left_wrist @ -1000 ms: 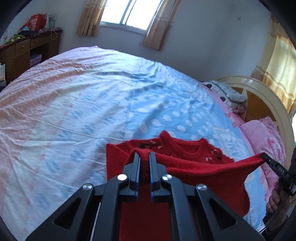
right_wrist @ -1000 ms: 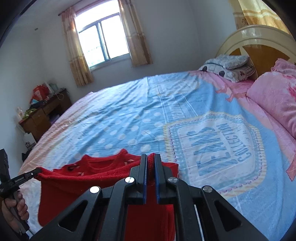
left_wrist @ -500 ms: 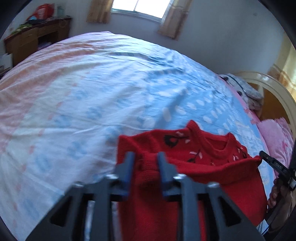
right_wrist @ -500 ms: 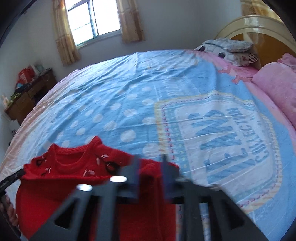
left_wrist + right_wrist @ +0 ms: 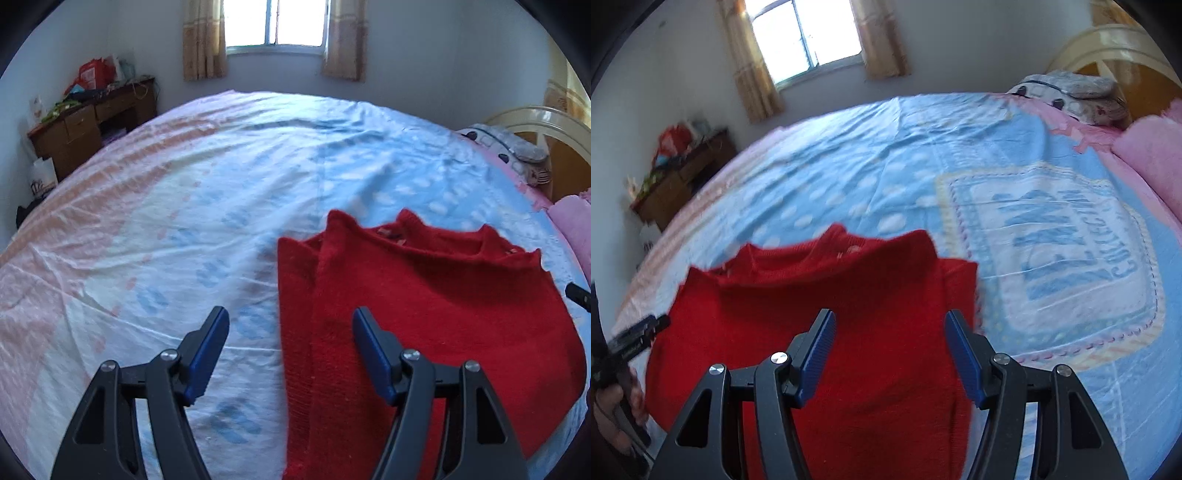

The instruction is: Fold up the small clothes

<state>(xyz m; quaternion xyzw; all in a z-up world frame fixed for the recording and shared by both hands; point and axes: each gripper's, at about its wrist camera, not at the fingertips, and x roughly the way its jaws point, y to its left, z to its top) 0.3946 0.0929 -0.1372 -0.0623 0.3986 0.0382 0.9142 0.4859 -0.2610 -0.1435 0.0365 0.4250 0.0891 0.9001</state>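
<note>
A small red knitted sweater point(image 5: 424, 306) lies folded on the bed, collar toward the window, its back layer covering the front. My left gripper point(image 5: 290, 325) hovers over the sweater's left edge; its jaws are opening, with nothing pinched between them. In the right wrist view the same sweater point(image 5: 820, 306) fills the lower left. My right gripper point(image 5: 890, 330) stands open above the sweater's right part, its blue pads apart and gripping nothing. The left gripper's tip point(image 5: 639, 334) shows at that view's left edge, with the hand that holds it below.
The bed sheet point(image 5: 1052, 236) is blue and pink with a printed panel. Pink pillows point(image 5: 1152, 151) and a folded blanket point(image 5: 1071, 92) lie by the headboard at the right. A cluttered wooden desk point(image 5: 88, 122) stands at the far left, under a curtained window.
Both grippers were shut on the sweater's upper edge and have let go. The raised red layer dropped flat onto the bed, covering the patterned front. Both grippers tilted downward.
</note>
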